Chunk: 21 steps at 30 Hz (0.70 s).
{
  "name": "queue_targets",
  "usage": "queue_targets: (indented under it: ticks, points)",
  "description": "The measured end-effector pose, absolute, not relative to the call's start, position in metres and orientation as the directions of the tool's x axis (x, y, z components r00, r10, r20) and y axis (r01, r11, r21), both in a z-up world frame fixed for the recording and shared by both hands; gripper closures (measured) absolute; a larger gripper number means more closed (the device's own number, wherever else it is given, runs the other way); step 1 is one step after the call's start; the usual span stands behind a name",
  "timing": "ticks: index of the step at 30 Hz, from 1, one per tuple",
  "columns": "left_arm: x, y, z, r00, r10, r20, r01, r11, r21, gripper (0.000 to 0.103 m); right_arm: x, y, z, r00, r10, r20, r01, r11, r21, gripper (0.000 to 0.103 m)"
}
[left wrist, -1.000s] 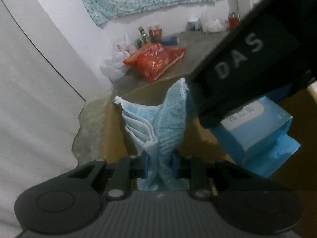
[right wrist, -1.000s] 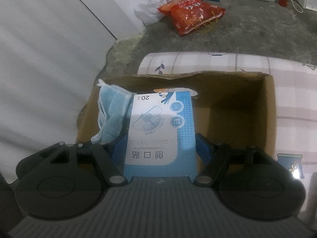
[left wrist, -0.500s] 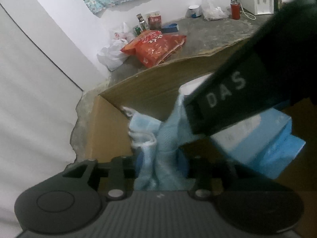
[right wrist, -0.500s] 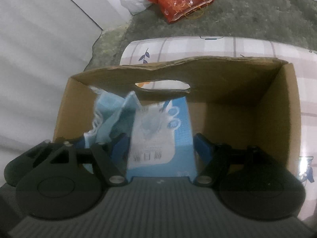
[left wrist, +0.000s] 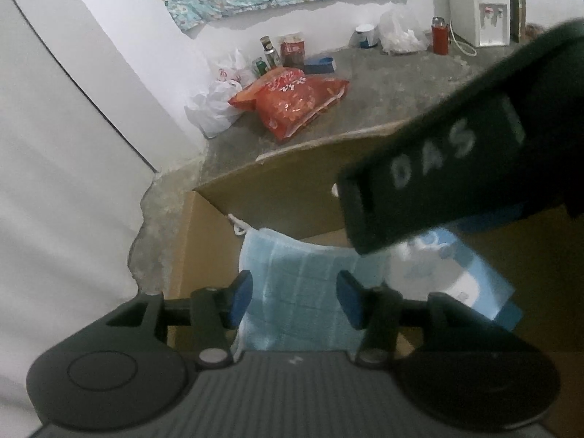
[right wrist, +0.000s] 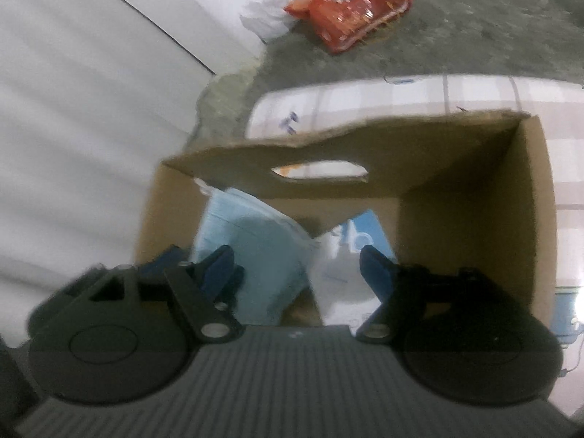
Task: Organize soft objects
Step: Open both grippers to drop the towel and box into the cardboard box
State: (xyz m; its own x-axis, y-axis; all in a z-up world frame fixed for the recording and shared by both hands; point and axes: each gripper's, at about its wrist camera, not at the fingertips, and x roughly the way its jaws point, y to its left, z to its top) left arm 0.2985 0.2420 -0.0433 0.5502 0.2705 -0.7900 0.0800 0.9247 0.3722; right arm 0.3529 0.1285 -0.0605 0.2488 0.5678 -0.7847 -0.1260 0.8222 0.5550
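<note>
A stack of light-blue face masks (left wrist: 292, 284) lies in the left end of a cardboard box (left wrist: 288, 189). My left gripper (left wrist: 295, 299) hangs just above it, and its jaws are opening; the masks lie between the blue pads without being pressed. In the right wrist view the masks (right wrist: 252, 248) lean on the box's left wall (right wrist: 153, 219). A blue-and-white plaster packet (right wrist: 339, 255) stands tilted beside them. My right gripper (right wrist: 297, 268) is open around it; its left pad is clear of the packet. Its black body (left wrist: 456, 182) crosses the left wrist view.
The box's far wall has a handle hole (right wrist: 321, 169). Beyond it lies a checked cloth (right wrist: 365, 95). A red snack bag (left wrist: 292, 98), white plastic bags (left wrist: 215, 106), bottles and a water dispenser (left wrist: 478, 3) stand on the concrete floor by the white wall.
My left gripper opened and let the masks go; they now lie flat in the box. The right gripper sank lower into the box, and the plaster packet tipped over between its jaws.
</note>
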Motion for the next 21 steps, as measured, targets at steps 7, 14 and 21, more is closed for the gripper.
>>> queue_targets:
  ticks: [7, 14, 21]
  points:
    - [0.278, 0.237, -0.012, 0.572, 0.221, -0.790, 0.072, 0.946, 0.317, 0.039, 0.335, 0.092, -0.020, 0.317, 0.649, -0.692, -0.128, 0.752, 0.647, 0.027]
    - [0.234, 0.227, 0.033, 0.621, 0.144, -0.771, 0.082, 0.966, 0.246, 0.038, 0.283, 0.028, 0.037, 0.396, 0.700, -0.595, -0.166, 0.692, 0.703, 0.027]
    - [0.168, 0.204, 0.085, 0.692, 0.046, -0.720, 0.116, 0.978, 0.174, 0.029, 0.195, -0.052, 0.096, 0.473, 0.726, -0.500, -0.245, 0.653, 0.717, 0.027]
